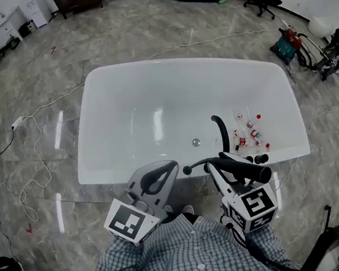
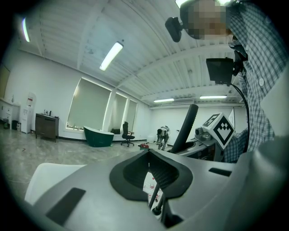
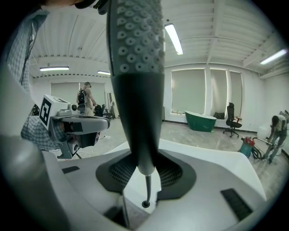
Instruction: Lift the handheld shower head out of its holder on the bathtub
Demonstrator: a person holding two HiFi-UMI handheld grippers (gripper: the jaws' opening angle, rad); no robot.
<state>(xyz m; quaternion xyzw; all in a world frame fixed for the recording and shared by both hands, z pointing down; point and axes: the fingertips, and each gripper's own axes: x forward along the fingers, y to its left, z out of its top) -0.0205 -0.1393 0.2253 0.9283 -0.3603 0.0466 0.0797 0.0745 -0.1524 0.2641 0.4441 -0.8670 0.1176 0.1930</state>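
Note:
The white bathtub (image 1: 99,166) lies below me, with a black curved faucet (image 1: 222,132) on its near rim. My right gripper (image 1: 216,169) is shut on the dark handheld shower head (image 1: 245,171), which it holds above the rim. In the right gripper view the shower head (image 3: 135,90) rises between the jaws of the right gripper (image 3: 145,177), nozzles showing, with a thin black rod below it. My left gripper (image 1: 172,165) hovers beside it, to the left, shut and holding nothing. From the left gripper (image 2: 156,180), the shower head (image 2: 185,128) slants up at the right.
Several small red-capped bottles (image 1: 249,132) lie inside the tub near the faucet, and the drain (image 1: 196,141) is in the middle. Black knobs (image 1: 260,159) sit on the rim. White cables (image 1: 35,174) trail over the floor at left; a vacuum (image 1: 286,45) stands at right.

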